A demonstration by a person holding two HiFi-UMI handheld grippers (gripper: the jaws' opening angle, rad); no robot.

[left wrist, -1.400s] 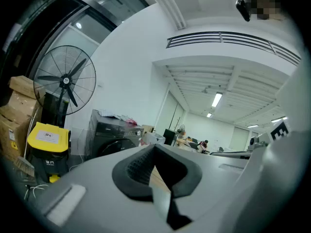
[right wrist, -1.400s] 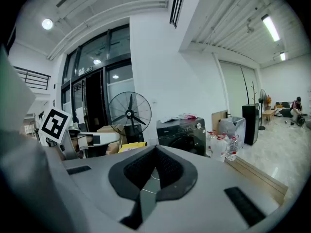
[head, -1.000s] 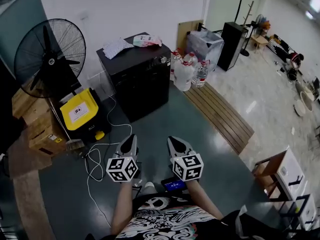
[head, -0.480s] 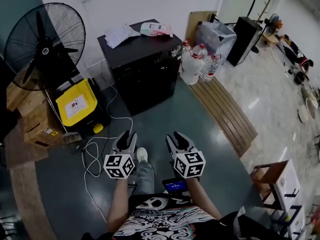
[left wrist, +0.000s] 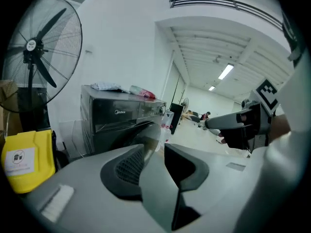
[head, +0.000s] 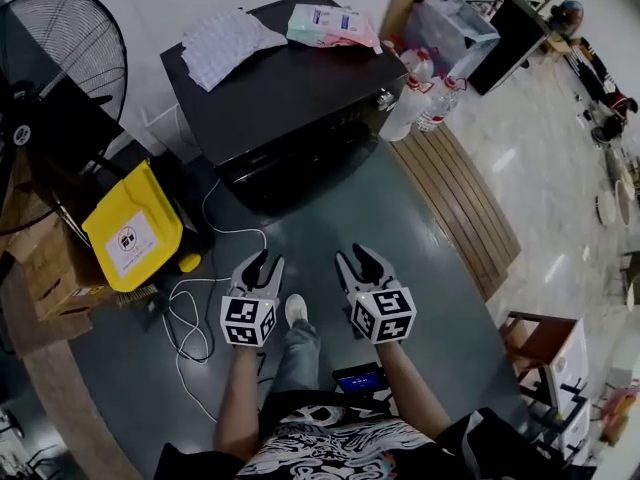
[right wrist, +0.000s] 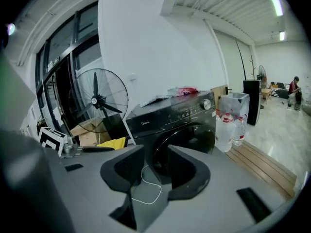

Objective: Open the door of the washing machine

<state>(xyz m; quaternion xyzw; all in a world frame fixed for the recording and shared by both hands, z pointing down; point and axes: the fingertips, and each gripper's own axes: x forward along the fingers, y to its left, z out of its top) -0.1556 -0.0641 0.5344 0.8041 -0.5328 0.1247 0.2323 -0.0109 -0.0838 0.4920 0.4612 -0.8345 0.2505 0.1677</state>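
Note:
The black front-loading washing machine (head: 285, 93) stands against the white wall, seen also in the left gripper view (left wrist: 121, 118) and the right gripper view (right wrist: 177, 123). Its round door (right wrist: 189, 140) is closed. Both grippers hover side by side above the dark floor, a stride short of the machine and pointing at it. My left gripper (head: 262, 261) (left wrist: 154, 147) is open and empty. My right gripper (head: 353, 256) (right wrist: 155, 152) is open too, its jaws closing slightly with nothing between them.
A tall black fan (head: 50, 78) and a yellow floor cleaner (head: 125, 233) stand left of the machine, with a white cable (head: 190, 308) looped on the floor. Water bottles (head: 420, 98) and a wooden pallet (head: 460, 198) lie to its right. A cloth (head: 225, 43) and a packet (head: 335, 23) rest on top.
Both grippers went from shut to open. The person walked forward, so the washing machine is nearer and larger in the head view.

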